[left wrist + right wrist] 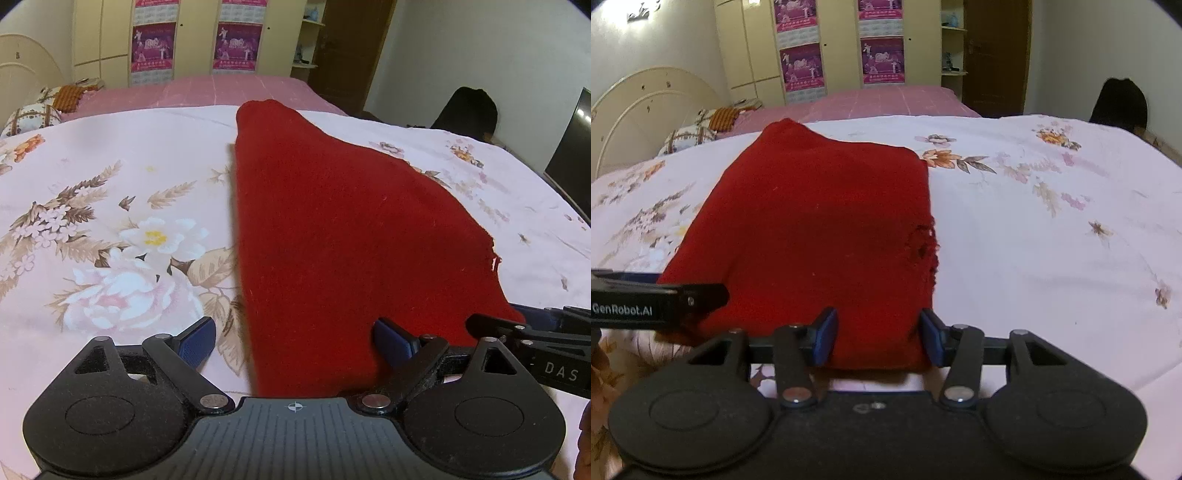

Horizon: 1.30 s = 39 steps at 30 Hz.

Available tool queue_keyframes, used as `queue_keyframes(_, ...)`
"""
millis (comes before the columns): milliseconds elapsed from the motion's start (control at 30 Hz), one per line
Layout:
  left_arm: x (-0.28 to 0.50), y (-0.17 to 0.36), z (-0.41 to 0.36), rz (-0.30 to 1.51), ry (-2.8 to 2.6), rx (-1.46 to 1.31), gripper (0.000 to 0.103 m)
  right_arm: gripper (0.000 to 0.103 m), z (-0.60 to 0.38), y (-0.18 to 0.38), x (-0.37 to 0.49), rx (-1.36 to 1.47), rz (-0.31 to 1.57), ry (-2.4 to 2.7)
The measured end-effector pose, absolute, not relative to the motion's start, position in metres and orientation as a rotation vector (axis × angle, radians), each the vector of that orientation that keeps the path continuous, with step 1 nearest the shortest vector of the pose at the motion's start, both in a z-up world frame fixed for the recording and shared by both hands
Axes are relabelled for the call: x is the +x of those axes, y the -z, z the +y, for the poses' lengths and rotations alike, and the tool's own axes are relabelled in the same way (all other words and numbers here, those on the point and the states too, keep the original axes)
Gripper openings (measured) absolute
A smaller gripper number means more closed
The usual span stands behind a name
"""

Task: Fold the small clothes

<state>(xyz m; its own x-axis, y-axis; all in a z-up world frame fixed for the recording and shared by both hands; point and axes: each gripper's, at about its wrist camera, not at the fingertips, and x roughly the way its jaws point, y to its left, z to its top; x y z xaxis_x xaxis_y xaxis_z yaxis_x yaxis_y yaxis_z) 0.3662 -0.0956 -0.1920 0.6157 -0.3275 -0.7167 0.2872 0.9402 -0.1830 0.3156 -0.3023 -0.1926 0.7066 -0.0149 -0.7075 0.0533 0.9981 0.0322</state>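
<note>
Between blue pads of right hand-held gripper [878, 341]: near edge of red cloth [820, 221], pads apart, not pinching. Cloth on bed [1034, 240], long way running up frame. Left hand-held gripper [295, 341] wide open over cloth's near left edge.

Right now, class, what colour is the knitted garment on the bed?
Deep red garment; clearest in the right wrist view.

The red garment [332, 229] is a fuzzy, matt knitted cloth, frayed at its right edge. Under it the bedsheet [110, 184] is smooth, flower-printed cloth. Both grippers' frames look matt black plastic, with shiny metal pins and ribbed blue pads [827, 334].
</note>
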Motion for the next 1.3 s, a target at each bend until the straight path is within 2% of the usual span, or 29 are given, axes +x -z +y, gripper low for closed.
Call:
queue_keyframes(133, 0.372, 0.182, -0.089, 0.847, 0.357, -0.102, 0.092, 0.050, -0.303, 0.187, 0.313, 0.052, 0.786, 0.031)
queue_keyframes(200, 0.378, 0.175, -0.085, 0.831, 0.350, -0.136, 0.092, 0.063, -0.308, 0.179, 0.314, 0.088, 0.768, 0.026)
queue_keyframes(267, 0.388, 0.169, -0.082, 0.819, 0.347, -0.168, 0.092, 0.071, -0.314, 0.173, 0.320, 0.115, 0.747, 0.034)
queue_keyframes(367, 0.410, 0.169, -0.079, 0.834, 0.340, -0.203, 0.092, 0.072, -0.326, 0.167, 0.338, 0.168, 0.738, 0.045)
queue_keyframes(500, 0.436, 0.178, -0.078, 0.869, 0.373, -0.286, 0.092, 0.080, -0.346, 0.168, 0.367, 0.300, 0.738, 0.015)
queue_keyframes(700, 0.453, 0.198, -0.084, 0.899, 0.447, -0.352, 0.091, 0.082, -0.363, 0.195, 0.406, 0.414, 0.818, -0.018)
queue_keyframes(733, 0.452, 0.199, -0.087, 0.893, 0.461, -0.345, 0.090, 0.082, -0.368, 0.203, 0.410, 0.476, 0.843, -0.050)
queue_keyframes(767, 0.451, 0.199, -0.089, 0.889, 0.479, -0.349, 0.078, 0.080, -0.371, 0.207, 0.410, 0.524, 0.836, -0.067)
queue_keyframes(800, 0.451, 0.199, -0.090, 0.889, 0.479, -0.353, 0.074, 0.068, -0.371, 0.208, 0.410, 0.524, 0.831, -0.077)
queue_keyframes(833, 0.449, 0.197, -0.090, 0.884, 0.478, -0.354, 0.071, 0.062, -0.369, 0.208, 0.411, 0.522, 0.834, -0.097)
queue_keyframes(867, 0.448, 0.195, -0.091, 0.879, 0.483, -0.353, 0.064, 0.050, -0.369, 0.207, 0.410, 0.545, 0.831, -0.116)
queue_keyframes(900, 0.447, 0.193, -0.091, 0.874, 0.486, -0.350, 0.057, 0.044, -0.368, 0.205, 0.409, 0.554, 0.830, -0.127)
queue_keyframes(967, 0.445, 0.186, -0.088, 0.862, 0.492, -0.358, 0.049, 0.038, -0.361, 0.198, 0.406, 0.526, 0.818, -0.133)
queue_keyframes(1067, 0.442, 0.174, -0.080, 0.834, 0.490, -0.379, 0.043, 0.035, -0.355, 0.185, 0.401, 0.531, 0.776, -0.150)
queue_keyframes(1300, 0.427, 0.129, -0.017, 0.731, 0.452, -0.378, 0.043, 0.034, -0.302, 0.140, 0.399, 0.511, 0.698, -0.267)
